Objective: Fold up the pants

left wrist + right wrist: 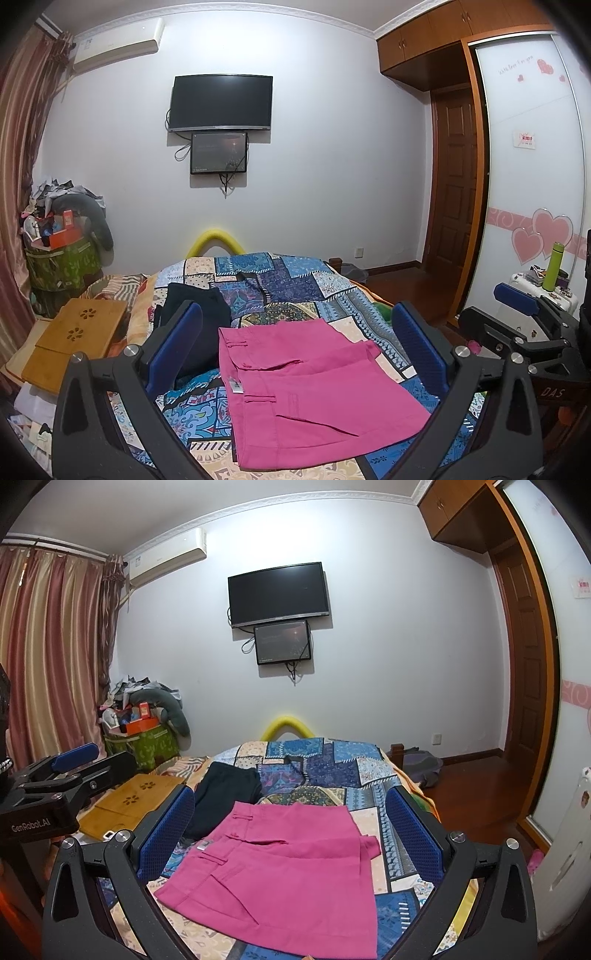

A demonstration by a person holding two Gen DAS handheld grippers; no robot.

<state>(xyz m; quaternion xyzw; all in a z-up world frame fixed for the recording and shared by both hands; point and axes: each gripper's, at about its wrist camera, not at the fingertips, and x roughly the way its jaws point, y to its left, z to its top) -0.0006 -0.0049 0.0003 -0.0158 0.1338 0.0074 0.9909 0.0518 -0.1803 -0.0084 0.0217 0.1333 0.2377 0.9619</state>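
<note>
The pink pants [310,387] lie folded into a compact rectangle on the patchwork bedspread [280,284], waistband toward the left. They also show in the right wrist view [288,871]. My left gripper [299,347] is open and empty, held above the pants with its blue pads either side of them. My right gripper [291,834] is open and empty too, above the same pants. The right gripper shows at the right edge of the left wrist view [524,314]. The left gripper shows at the left edge of the right wrist view [70,768].
A dark folded garment [199,317] lies on the bed just behind the pink pants. A wooden lap table [77,339] rests at the bed's left. A cluttered green bin [62,266] stands by the curtain. A nightstand with a green bottle [554,266] is at the right.
</note>
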